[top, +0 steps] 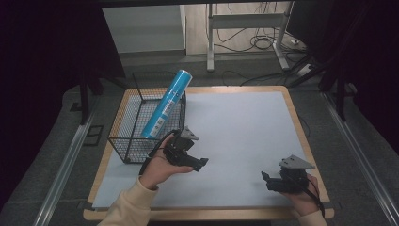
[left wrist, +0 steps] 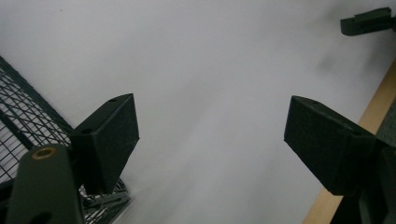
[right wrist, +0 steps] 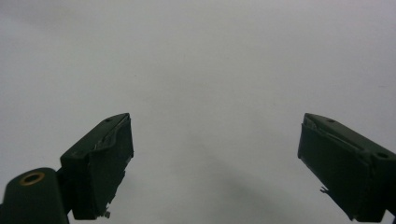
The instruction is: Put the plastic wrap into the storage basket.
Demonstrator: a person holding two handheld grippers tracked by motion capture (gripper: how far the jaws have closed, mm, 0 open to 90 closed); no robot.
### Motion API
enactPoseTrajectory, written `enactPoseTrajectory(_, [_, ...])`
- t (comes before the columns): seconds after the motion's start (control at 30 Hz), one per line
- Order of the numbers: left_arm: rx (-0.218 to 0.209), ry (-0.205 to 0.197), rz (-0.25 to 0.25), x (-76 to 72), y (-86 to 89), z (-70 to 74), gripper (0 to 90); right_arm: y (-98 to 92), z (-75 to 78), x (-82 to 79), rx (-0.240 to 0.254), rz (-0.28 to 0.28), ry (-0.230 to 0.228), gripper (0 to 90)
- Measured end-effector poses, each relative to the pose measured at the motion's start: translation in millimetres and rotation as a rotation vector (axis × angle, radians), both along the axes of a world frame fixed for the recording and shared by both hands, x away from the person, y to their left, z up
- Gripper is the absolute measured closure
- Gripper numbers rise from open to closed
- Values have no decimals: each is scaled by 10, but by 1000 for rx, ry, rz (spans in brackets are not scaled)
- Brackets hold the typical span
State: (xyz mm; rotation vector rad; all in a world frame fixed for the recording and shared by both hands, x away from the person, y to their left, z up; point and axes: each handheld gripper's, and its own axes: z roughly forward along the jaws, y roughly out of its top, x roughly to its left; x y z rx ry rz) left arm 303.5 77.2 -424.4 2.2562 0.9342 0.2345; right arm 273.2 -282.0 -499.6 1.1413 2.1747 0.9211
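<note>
Blue can (top: 166, 104) tilted in wire basket (top: 126, 141)

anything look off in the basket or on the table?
The blue tube isn't lying flat: it stands tilted in the wire basket, its upper end poking above the rim. Nothing looks spilled or damaged.
</note>
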Motion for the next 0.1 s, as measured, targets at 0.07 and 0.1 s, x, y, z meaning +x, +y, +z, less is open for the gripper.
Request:
enactPoseTrajectory(0.07, [-7,1,0,-3,-8,-14,175,-3,8,-7,5,3,-8,107])
enactPoseTrajectory(0.1, [-6,2,-4,-9,-13,-20,176,-4,10,-8,5,4,-11,107])
